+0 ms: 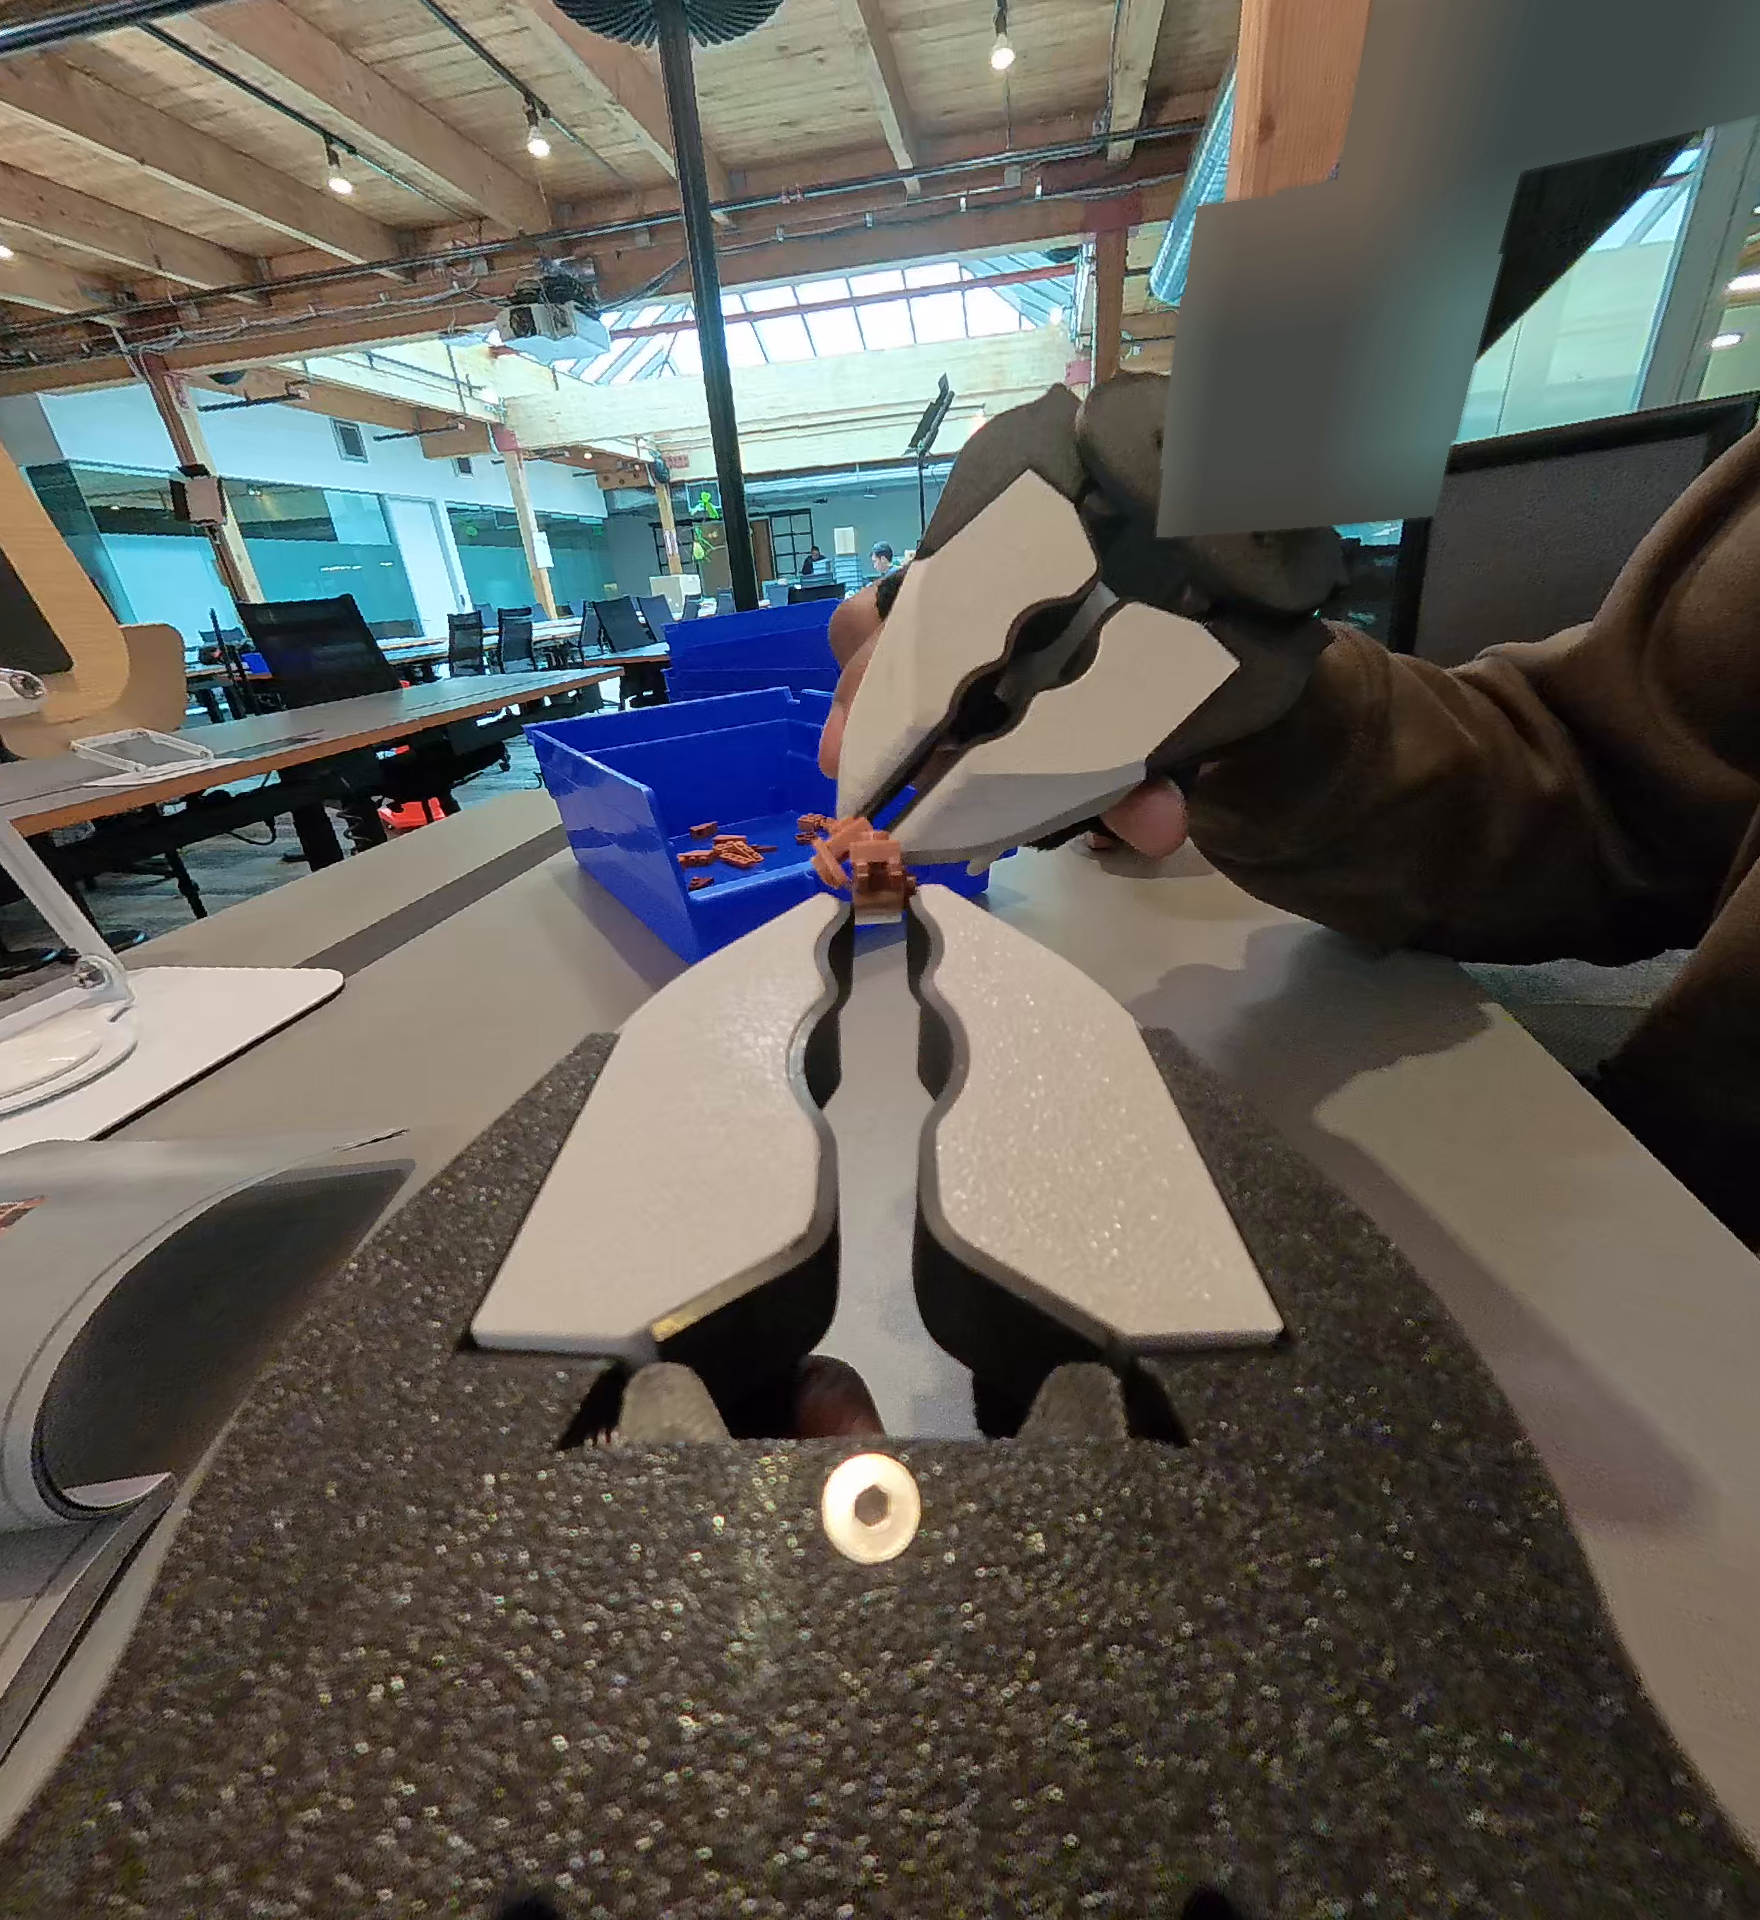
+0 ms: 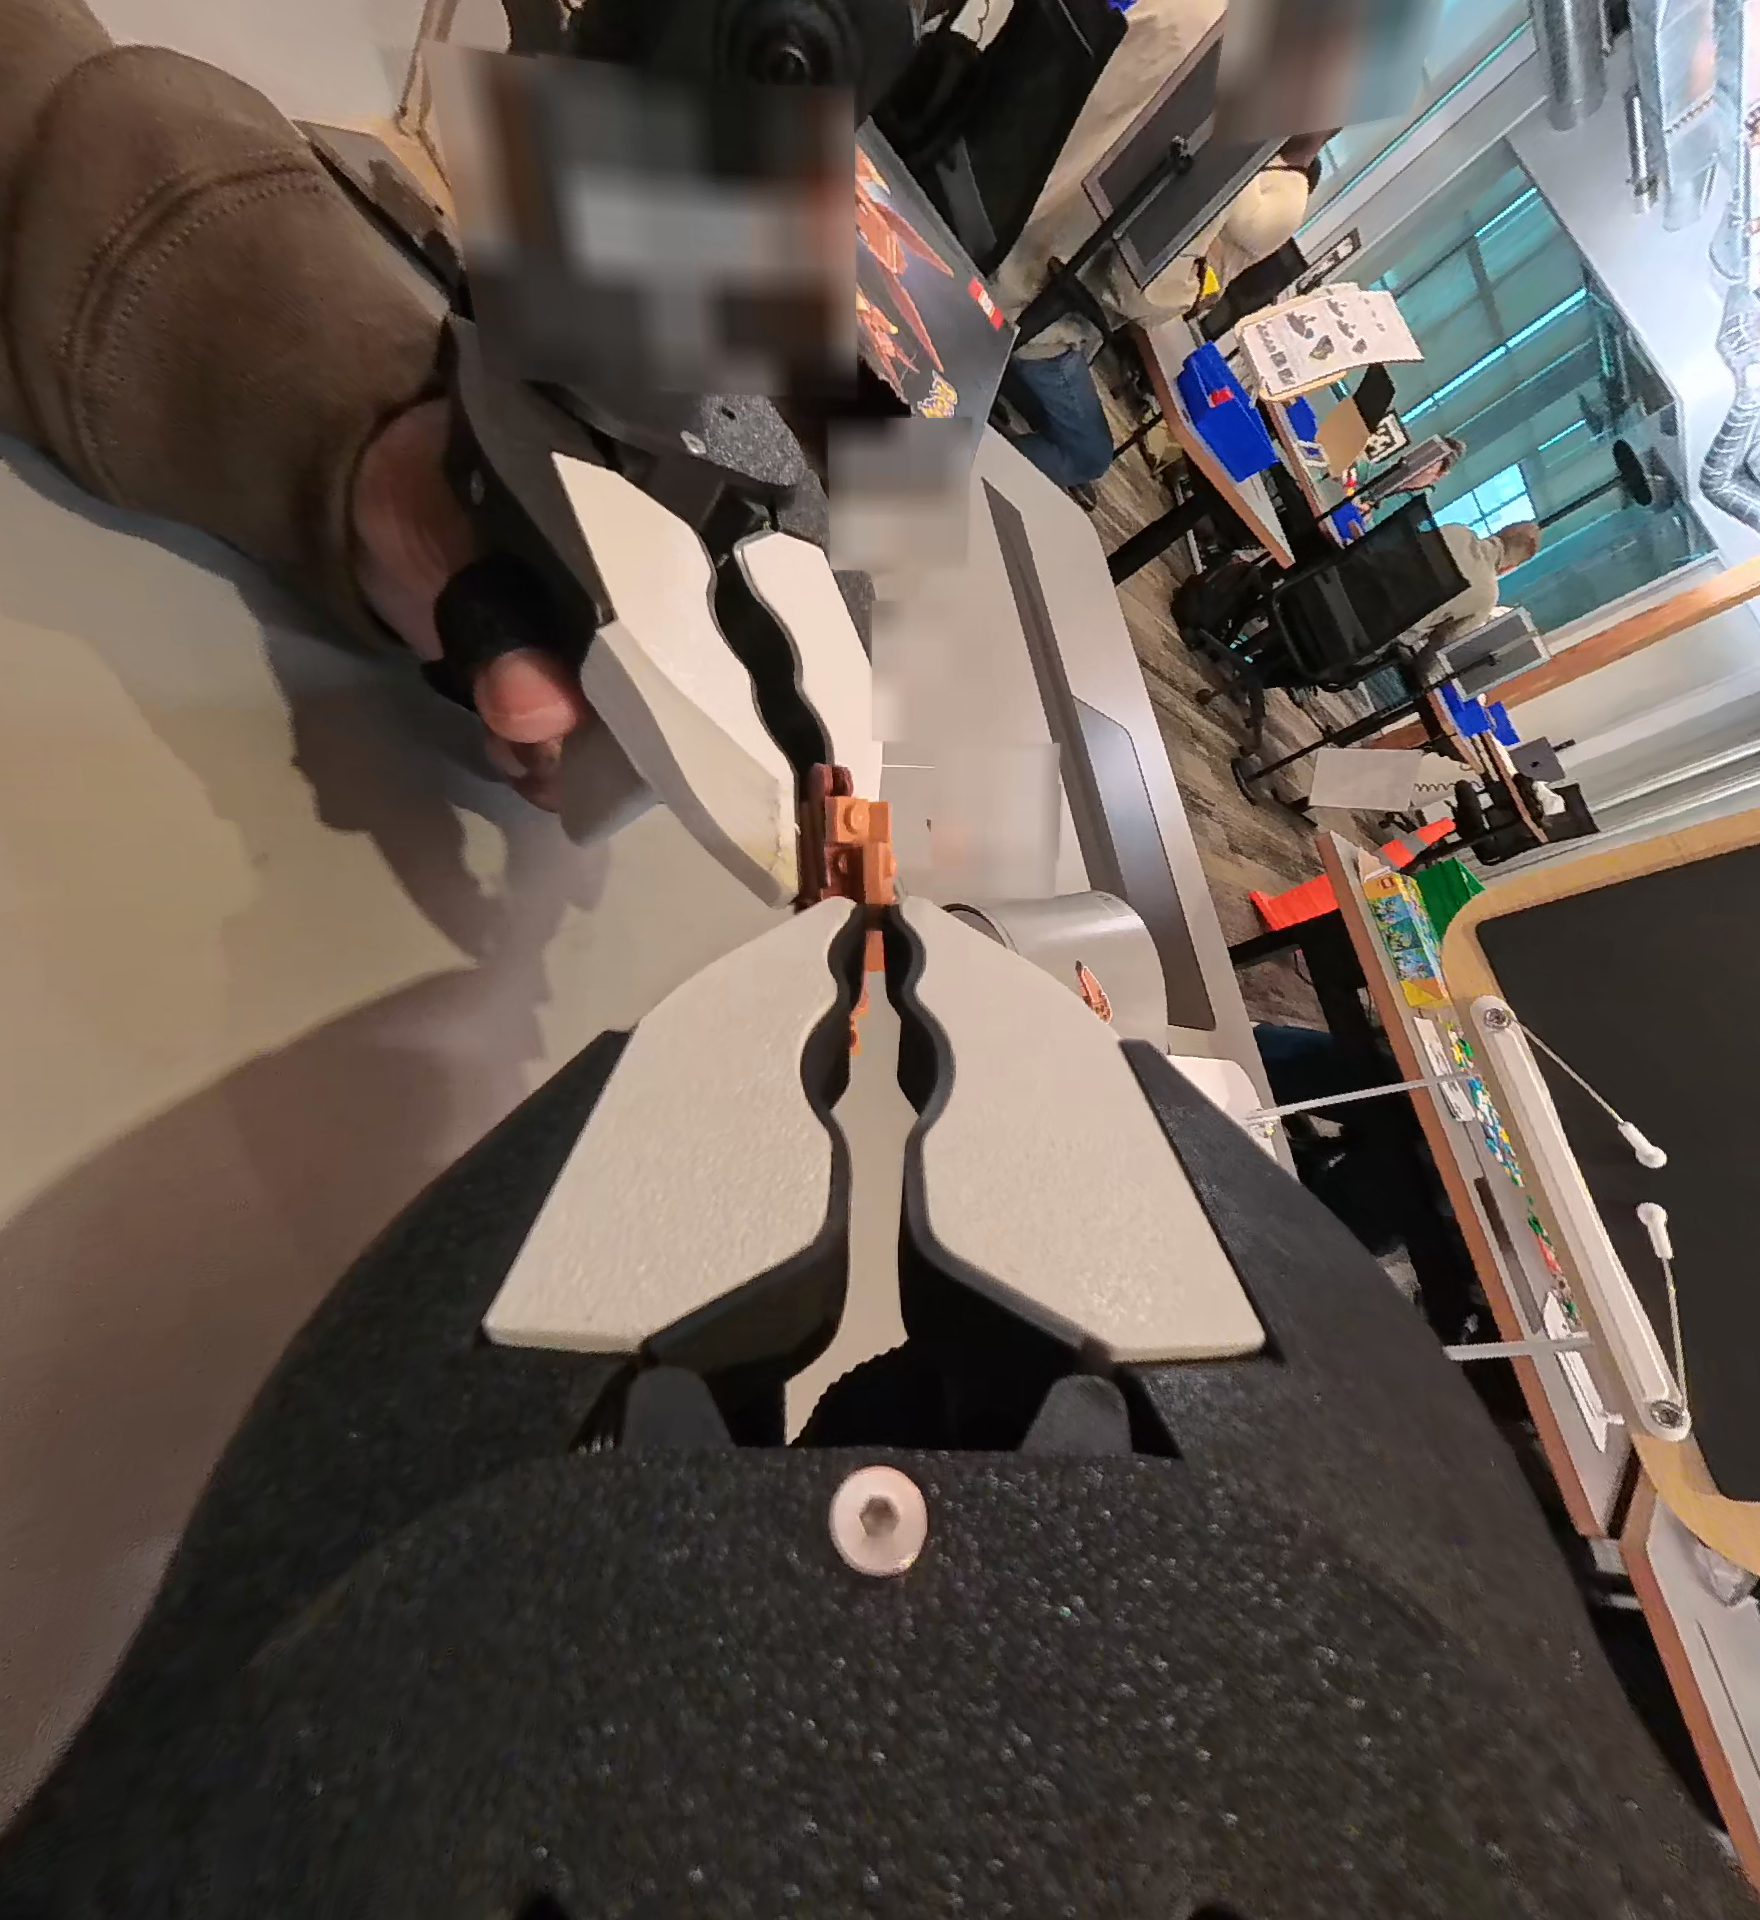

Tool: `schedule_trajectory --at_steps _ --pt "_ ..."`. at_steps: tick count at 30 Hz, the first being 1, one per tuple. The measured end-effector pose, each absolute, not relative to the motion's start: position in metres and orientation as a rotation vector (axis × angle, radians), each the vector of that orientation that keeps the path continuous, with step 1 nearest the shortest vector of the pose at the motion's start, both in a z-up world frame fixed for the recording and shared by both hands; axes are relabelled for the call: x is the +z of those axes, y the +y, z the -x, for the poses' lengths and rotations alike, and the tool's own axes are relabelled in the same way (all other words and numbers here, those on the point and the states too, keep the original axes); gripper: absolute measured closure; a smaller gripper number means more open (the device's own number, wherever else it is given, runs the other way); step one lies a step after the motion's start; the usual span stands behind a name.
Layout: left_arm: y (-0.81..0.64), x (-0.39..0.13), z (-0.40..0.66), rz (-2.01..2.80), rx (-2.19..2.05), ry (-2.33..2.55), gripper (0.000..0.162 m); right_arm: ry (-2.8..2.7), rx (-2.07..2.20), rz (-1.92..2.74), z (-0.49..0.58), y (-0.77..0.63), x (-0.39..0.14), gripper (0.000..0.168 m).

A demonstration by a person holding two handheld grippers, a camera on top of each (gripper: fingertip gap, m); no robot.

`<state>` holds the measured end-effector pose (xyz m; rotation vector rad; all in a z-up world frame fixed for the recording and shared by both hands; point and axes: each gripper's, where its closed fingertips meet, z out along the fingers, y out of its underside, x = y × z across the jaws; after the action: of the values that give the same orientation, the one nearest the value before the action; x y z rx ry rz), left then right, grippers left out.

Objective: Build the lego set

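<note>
In the left wrist view my left gripper (image 1: 874,914) is shut on a small dark brown lego piece (image 1: 876,875), held above the grey table (image 1: 1375,1039). My right gripper (image 1: 881,831) comes down from the upper right, shut on an orange-brown lego assembly (image 1: 834,850) that touches the dark piece. In the right wrist view my right gripper (image 2: 868,912) grips the orange-brown assembly (image 2: 860,847), and the left gripper (image 2: 811,831) meets it from the upper left with the dark brown piece (image 2: 816,821). A blue bin (image 1: 627,790) behind holds several loose brown pieces (image 1: 725,852).
A curled instruction booklet (image 1: 128,1299) lies at the left front, next to a white monitor stand base (image 1: 180,1018). More blue bins (image 1: 751,644) are stacked behind. The person's brown sleeve (image 1: 1530,779) rests on the table at right. A lego box (image 2: 917,301) stands behind the hands. My two grippers' fingertips are within a few centimetres of each other.
</note>
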<state>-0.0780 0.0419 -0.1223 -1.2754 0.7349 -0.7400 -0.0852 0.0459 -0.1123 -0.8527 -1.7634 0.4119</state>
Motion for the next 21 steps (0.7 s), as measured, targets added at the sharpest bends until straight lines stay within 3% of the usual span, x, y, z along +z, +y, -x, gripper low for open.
schedule_trajectory --at_steps 16,21 --pt "0.044 -0.125 0.08 1.29 -0.725 0.73 0.153 -1.822 0.447 0.835 0.079 0.044 -0.121 0.168" --pt "0.043 -0.125 0.079 1.29 -0.751 0.731 0.153 -1.75 0.629 0.954 0.073 0.053 -0.127 0.152"
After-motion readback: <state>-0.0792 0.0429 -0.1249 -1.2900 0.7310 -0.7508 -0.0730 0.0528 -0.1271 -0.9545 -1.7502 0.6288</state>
